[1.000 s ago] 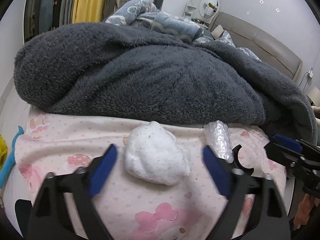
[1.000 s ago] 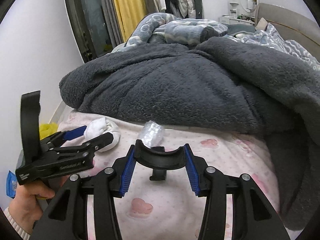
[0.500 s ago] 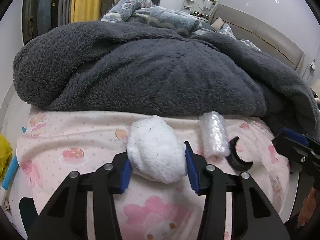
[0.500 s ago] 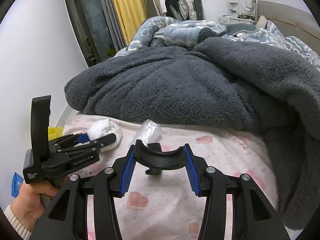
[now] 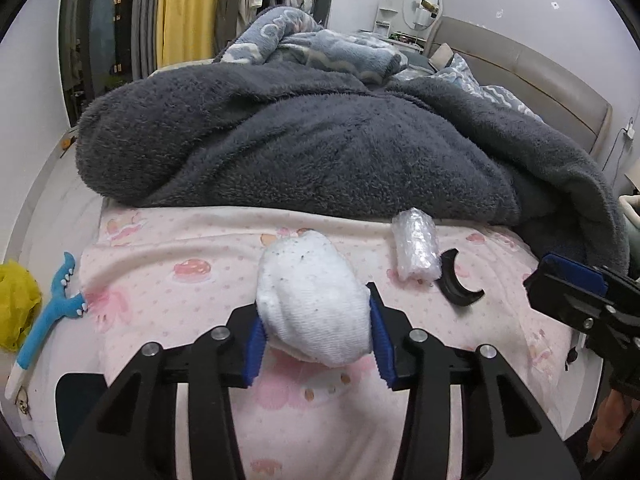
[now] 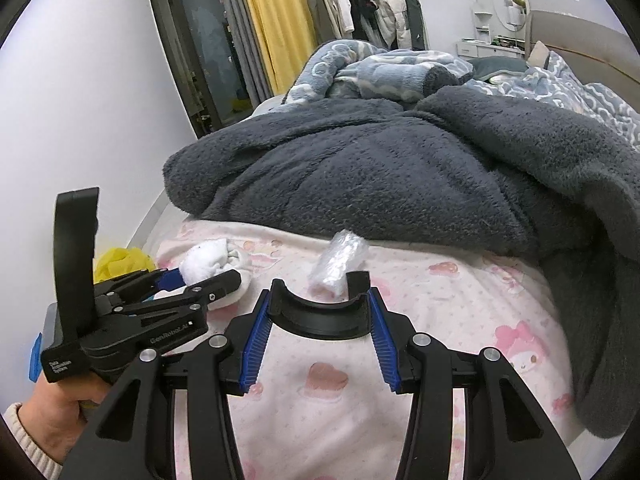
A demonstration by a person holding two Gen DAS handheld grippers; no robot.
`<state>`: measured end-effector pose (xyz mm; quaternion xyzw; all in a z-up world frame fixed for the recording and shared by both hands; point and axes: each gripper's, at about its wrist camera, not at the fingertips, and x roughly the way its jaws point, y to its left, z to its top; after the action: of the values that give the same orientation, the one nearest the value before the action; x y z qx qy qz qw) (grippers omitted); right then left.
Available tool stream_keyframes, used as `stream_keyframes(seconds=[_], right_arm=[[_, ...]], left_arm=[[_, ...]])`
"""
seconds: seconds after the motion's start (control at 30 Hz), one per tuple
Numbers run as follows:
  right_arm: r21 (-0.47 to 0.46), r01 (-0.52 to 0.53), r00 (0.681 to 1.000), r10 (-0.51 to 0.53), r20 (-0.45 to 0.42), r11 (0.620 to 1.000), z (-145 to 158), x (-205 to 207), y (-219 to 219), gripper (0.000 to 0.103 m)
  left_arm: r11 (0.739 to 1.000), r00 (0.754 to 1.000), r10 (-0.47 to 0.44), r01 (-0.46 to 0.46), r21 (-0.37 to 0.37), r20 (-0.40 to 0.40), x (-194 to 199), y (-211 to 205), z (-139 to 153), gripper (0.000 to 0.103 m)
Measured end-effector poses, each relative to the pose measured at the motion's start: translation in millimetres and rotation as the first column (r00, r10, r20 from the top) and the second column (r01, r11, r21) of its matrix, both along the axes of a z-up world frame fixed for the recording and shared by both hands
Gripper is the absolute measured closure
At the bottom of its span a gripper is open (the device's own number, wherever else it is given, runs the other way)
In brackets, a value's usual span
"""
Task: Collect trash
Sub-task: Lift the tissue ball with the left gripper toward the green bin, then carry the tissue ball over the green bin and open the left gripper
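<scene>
Left wrist view: the left gripper (image 5: pixel 316 344) had its blue pads pressed on both sides of a white balled sock (image 5: pixel 312 300), which bulged out above them, just over the near part of the pink printed sheet (image 5: pixel 168 280). The hold looked to me soft and shallow, so the sock could slip out if the hand swung fast. To the right lay a roll of bubble wrap (image 5: pixel 416 246), and a black curved plastic piece (image 5: pixel 458 284) touched its near end. Far behind them rose a dark grey fleece blanket (image 5: pixel 320 152). At the left edge a blue toothed toy (image 5: pixel 52 308) and a yellow bag (image 5: pixel 18 304) lay off the sheet.

Right wrist view: the right gripper (image 6: pixel 318 334) was closed on a black curved clip (image 6: pixel 318 310), which spanned the gap between its pads. The bubble wrap (image 6: pixel 338 260) lay just beyond the clip. Because the jaws were already full, I judged that they could not take the wrap, and a push might drive it under the fleece blanket (image 6: pixel 380 176). The left gripper (image 6: pixel 192 280) stood near on the left, so the two tools could collide.
</scene>
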<state>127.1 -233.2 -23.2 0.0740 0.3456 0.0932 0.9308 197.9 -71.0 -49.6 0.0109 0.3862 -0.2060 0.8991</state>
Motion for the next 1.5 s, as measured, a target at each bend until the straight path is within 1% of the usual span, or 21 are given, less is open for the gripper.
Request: stream_keyframes(seconds=[0.1, 0.43, 0.73, 0.93, 1.13, 1.3, 1.5], right_arm=[[0.013, -0.006, 1.000, 0.006, 0.005, 1.000, 3.1, -5.9, 2.2, 0.055], [0.017, -0.053, 0.998, 0.052, 0.026, 0.998, 12.3, -20.0, 24.2, 0.055], [0.044, -0.081, 0.996, 0.079, 0.032, 0.996, 16.9, -25.8, 39.9, 0.055], [0.046, -0.120, 0.992, 0.118, 0.037, 0.992, 18.3, -28.1, 61.9, 0.055], [0.049, -0.150, 0.988, 0.149, 0.032, 0.987, 16.2, -24.1, 83.7, 0.055], [0.045, -0.181, 0.983, 0.180, 0.028, 0.982, 14.5, -21.7, 105.0, 0.055], [0.041, -0.223, 0.975, 0.222, 0.019, 0.974, 10.9, -18.5, 133.5, 0.055]], left_arm=[[1.000, 1.000, 0.017, -0.017, 0.018, 0.015, -8.8, 7.0, 3.6, 0.055], [0.997, 0.998, 0.064, -0.065, 0.035, 0.028, -32.3, 36.7, 13.2, 0.055], [0.990, 0.993, 0.118, -0.119, 0.074, 0.019, -44.7, 67.0, 8.5, 0.055], [0.985, 0.989, 0.143, -0.147, 0.086, 0.043, -56.8, 85.9, 9.7, 0.055], [0.973, 0.978, 0.208, -0.210, 0.092, 0.033, -58.7, 115.7, 7.2, 0.055], [0.966, 0.971, 0.238, -0.240, 0.093, 0.035, -62.9, 138.7, 7.3, 0.055], [0.959, 0.964, 0.267, -0.267, 0.097, 0.017, -67.7, 168.0, 1.1, 0.055]])
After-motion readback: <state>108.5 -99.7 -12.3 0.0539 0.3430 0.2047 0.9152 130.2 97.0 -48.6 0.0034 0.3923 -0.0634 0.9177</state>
